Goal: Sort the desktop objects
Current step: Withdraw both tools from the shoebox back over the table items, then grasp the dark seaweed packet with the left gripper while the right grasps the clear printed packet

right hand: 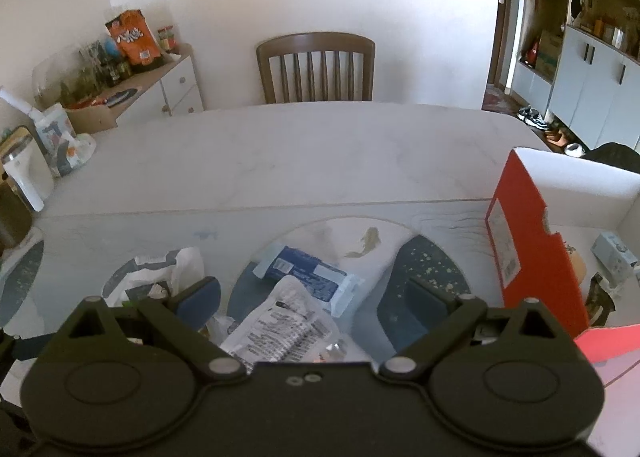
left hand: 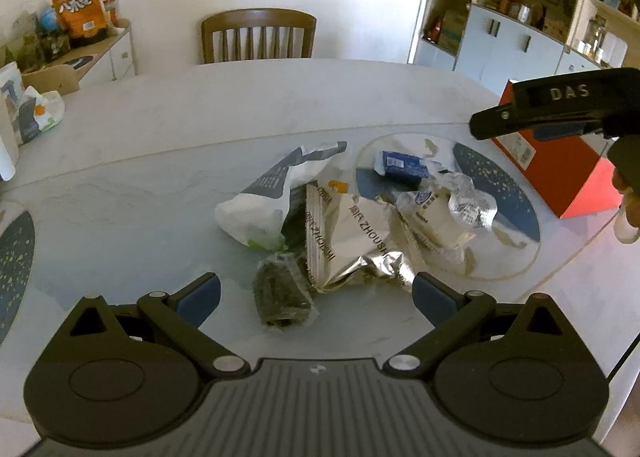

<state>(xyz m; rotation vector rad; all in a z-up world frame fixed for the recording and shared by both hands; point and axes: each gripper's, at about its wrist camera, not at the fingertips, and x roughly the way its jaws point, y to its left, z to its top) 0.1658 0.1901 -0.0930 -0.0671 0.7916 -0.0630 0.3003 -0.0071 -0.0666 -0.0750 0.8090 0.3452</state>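
A heap of wrappers lies mid-table: a white and grey bag (left hand: 272, 201), a silver foil pack (left hand: 352, 241), a dark seaweed packet (left hand: 282, 297), a crinkled clear wrapper (left hand: 452, 213) and a blue packet (left hand: 400, 165). My left gripper (left hand: 316, 297) hovers open just short of the heap, with the seaweed packet between its fingers' line. My right gripper (right hand: 314, 297) is open above the clear wrapper (right hand: 280, 325) and blue packet (right hand: 304, 269). In the left view the right gripper (left hand: 484, 125) shows side-on near the red box (left hand: 560, 169). The red box (right hand: 528, 253) is open, with small items inside.
A wooden chair (right hand: 316, 69) stands at the table's far side. A sideboard (right hand: 160, 93) at the left carries an orange snack bag (right hand: 134, 41) and jars. A white jug (right hand: 24, 173) and a pouch (left hand: 40, 113) sit at the table's left edge. Cupboards (left hand: 520, 33) fill the right.
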